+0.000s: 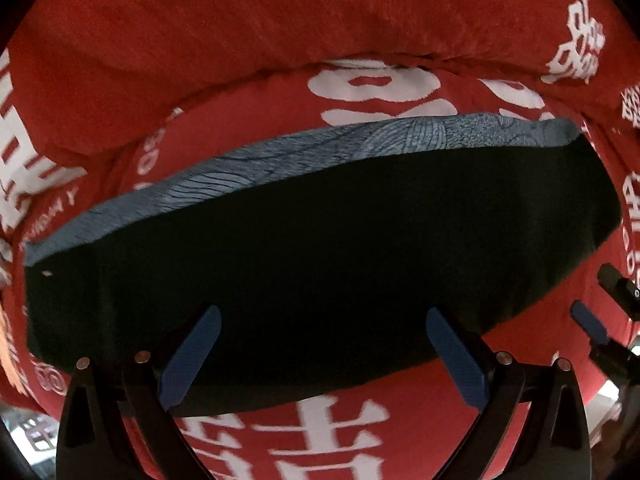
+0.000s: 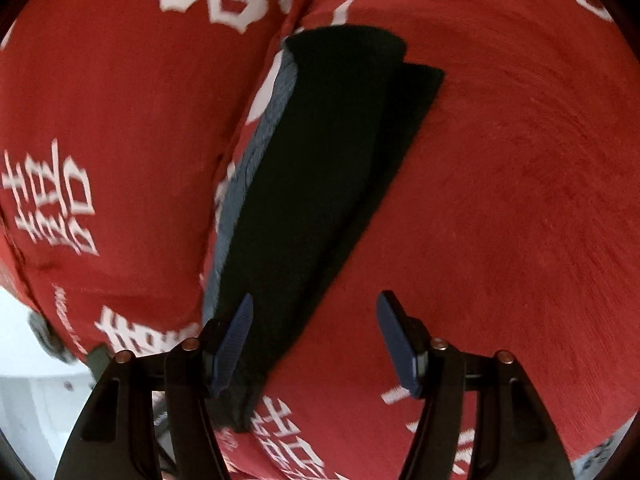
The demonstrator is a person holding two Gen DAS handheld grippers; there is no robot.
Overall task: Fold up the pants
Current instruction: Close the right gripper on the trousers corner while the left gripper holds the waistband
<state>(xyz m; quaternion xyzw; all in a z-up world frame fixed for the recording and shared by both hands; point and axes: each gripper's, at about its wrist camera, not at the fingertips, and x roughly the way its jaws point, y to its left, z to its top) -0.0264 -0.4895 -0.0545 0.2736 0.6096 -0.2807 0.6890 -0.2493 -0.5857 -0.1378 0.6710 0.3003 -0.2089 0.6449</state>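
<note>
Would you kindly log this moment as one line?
pants: dark, folded lengthwise, lying on red blanket | left gripper: jaws open, empty | right gripper: jaws open, empty

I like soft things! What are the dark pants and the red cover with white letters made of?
Dark pants: probably soft matte knit, no shine; blue-grey patterned layer along one edge. Red cover: looks like fuzzy plush fleece, with brushed streaks in the nap.

From my seat the pants [image 1: 320, 248] read as one black mass, folds indistinguishable; the red cover's [image 2: 500, 160] white lettering runs past the frame edges; the lower-left corner blurs.
</note>
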